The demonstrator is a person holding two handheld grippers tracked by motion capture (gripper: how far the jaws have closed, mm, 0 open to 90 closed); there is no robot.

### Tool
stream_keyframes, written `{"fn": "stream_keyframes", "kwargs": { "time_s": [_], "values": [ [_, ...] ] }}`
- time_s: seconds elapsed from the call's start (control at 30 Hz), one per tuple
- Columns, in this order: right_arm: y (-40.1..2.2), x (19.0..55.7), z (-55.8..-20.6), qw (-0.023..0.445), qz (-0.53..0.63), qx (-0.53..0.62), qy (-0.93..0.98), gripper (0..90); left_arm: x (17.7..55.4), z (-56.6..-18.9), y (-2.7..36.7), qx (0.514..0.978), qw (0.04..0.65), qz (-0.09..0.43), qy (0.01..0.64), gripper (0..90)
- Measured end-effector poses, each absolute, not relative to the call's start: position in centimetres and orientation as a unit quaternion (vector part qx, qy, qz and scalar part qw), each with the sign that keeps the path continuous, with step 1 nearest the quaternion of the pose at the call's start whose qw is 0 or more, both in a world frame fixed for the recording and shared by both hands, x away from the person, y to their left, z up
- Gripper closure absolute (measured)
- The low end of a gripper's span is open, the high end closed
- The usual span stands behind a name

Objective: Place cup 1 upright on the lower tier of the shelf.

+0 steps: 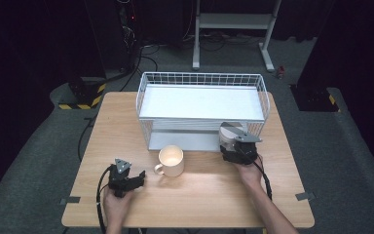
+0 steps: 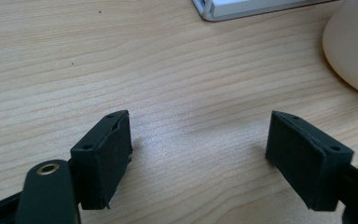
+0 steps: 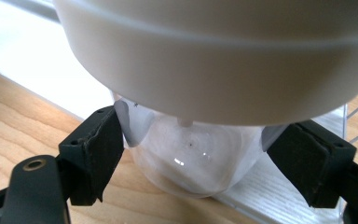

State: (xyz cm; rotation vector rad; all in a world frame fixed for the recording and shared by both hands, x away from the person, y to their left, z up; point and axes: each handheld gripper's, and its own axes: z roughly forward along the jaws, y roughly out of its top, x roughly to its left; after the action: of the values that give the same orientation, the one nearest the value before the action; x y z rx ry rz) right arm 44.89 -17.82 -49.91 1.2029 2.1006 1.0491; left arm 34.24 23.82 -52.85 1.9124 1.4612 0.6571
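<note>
Right gripper point(image 3: 193, 154): its two black jaws pinch a clear glass point(image 3: 191, 158), one pad on each side of it.
Right gripper's pads point(image 3: 95, 154): they press flat on the glass, so the glass is held.
Glass: it is see-through and round at the bottom. It sits just above the wood, right at the front edge of the basket's white floor.
White thing over the glass point(image 3: 214, 56): a big white round shape hangs close above the glass. I cannot tell what it is.
Right gripper from above point(image 1: 233, 139): it is at the front right corner of the basket, with the person's right hand point(image 1: 248, 170) behind it.
Left gripper point(image 2: 198, 149): its jaws are spread wide apart. Bare wood lies between them.
Left gripper from above point(image 1: 139, 179): it rests near the front left of the table, in the person's left hand point(image 1: 116, 204). A black cable trails from it.
Cup point(image 1: 170, 161): a cream cup with a handle on its left side. It stands upright on the table between the two grippers, just in front of the basket.
Basket point(image 1: 199, 78): a white wire basket with a white floor. It stands at the back of the table.
Table point(image 1: 199, 195): light wood with a grain.
</note>
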Motion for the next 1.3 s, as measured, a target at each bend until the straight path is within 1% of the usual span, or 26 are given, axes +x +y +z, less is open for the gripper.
{"fn": "stream_keyframes", "kwargs": {
  "time_s": [0.33, 0.73, 0.93, 1.03, 1.3],
  "values": [
    [-17.6, 46.0, -49.9, 0.240, 0.383, 0.460, 0.764, 19.1, 34.2, -52.9, 23.8, 0.727, 0.318, 0.249, 0.556, 22.2],
    [-17.3, 47.4, -50.0, 0.253, 0.382, 0.466, 0.757, 19.1, 34.2, -52.9, 23.8, 0.727, 0.318, 0.250, 0.555, 22.2],
    [-17.1, 48.2, -49.9, 0.243, 0.377, 0.480, 0.754, 19.1, 34.2, -52.9, 23.8, 0.727, 0.318, 0.249, 0.556, 22.2],
    [-17.0, 48.5, -50.0, 0.252, 0.376, 0.477, 0.753, 19.1, 34.2, -52.8, 23.8, 0.727, 0.318, 0.250, 0.555, 22.2],
    [-16.8, 49.0, -50.4, 0.255, 0.384, 0.487, 0.742, 19.2, 34.2, -52.8, 23.8, 0.727, 0.318, 0.250, 0.555, 22.2]
  ]
}}
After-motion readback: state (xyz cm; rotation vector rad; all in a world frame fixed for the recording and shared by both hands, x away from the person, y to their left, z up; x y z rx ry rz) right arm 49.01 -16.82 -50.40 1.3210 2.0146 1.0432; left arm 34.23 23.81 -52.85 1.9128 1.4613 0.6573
